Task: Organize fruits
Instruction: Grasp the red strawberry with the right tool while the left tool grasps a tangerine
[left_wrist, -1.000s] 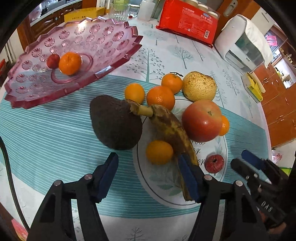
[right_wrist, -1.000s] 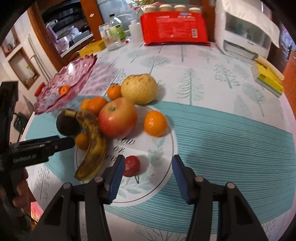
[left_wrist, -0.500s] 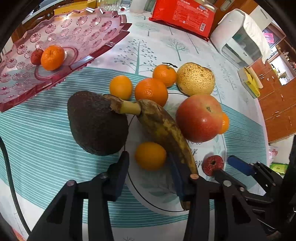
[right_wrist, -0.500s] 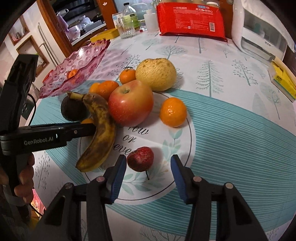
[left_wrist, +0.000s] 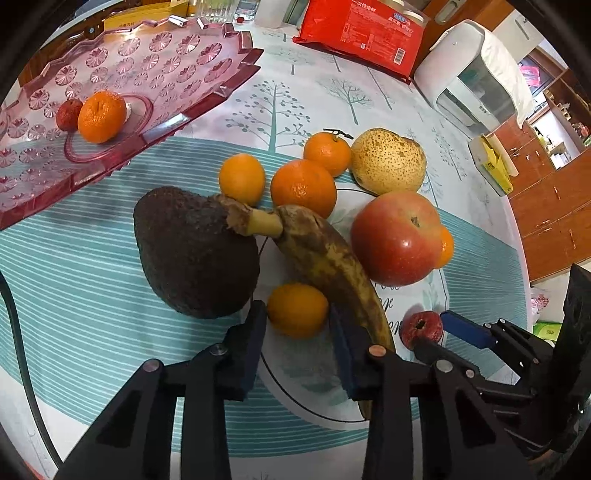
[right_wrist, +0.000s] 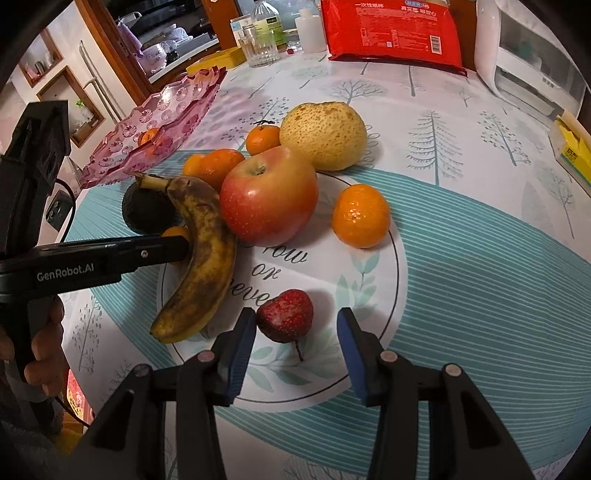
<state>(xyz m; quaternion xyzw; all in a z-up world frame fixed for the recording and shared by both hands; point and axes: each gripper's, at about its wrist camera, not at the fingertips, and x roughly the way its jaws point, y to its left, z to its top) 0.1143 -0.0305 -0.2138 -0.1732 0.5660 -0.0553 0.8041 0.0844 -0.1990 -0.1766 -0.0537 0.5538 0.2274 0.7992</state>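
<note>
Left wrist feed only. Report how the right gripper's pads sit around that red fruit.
Observer: The right gripper is closing with the red fruit between its pads, and there is a clear gap at the right pad.
Operator: Say what's behind the apple.
Observer: A whole mandarin, apart from the apple.
Operator: Give me the fruit's stem direction.
Observer: The stem points back toward the gripper.

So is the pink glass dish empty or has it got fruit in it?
Not empty: the pink dish holds a mandarin and a small red fruit.
</note>
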